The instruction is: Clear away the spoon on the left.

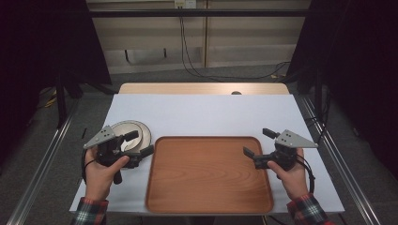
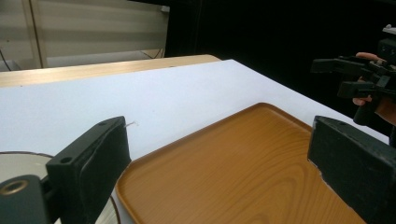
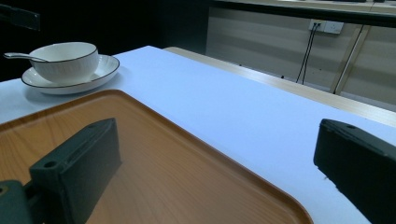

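A brown wooden tray lies empty at the table's front middle. Left of it, a white bowl with a spoon in it sits on a white black-rimmed plate. My left gripper hovers over the plate's near side at the tray's left edge, open with nothing between its jaws. In its own view the left gripper looks across the tray. My right gripper is open and empty at the tray's right edge. The right gripper faces the bowl across the tray.
A white mat covers the table, with a strip of bare wood at the far edge. Metal rails run along both sides on the floor. Cables hang from a wall socket behind the table.
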`<act>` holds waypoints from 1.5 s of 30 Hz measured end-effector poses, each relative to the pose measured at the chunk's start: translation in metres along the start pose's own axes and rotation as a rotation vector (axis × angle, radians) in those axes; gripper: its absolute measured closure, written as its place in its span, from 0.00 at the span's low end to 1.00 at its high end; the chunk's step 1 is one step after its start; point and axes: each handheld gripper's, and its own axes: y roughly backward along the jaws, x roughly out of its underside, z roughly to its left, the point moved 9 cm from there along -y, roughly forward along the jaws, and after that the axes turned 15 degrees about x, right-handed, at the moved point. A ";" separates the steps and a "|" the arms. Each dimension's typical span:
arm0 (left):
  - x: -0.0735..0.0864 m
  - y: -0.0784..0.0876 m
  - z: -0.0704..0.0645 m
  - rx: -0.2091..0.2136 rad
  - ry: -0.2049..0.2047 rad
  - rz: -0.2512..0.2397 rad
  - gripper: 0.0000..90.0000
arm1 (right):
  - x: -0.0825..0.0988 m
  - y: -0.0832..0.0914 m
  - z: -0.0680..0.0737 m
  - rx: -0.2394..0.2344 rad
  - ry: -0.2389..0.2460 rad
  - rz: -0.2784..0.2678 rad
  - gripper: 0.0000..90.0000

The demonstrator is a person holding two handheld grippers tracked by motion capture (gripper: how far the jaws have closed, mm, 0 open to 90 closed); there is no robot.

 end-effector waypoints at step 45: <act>0.028 0.052 0.032 -0.227 0.071 0.012 0.30 | 0.004 -0.016 0.008 -0.057 0.007 0.025 0.01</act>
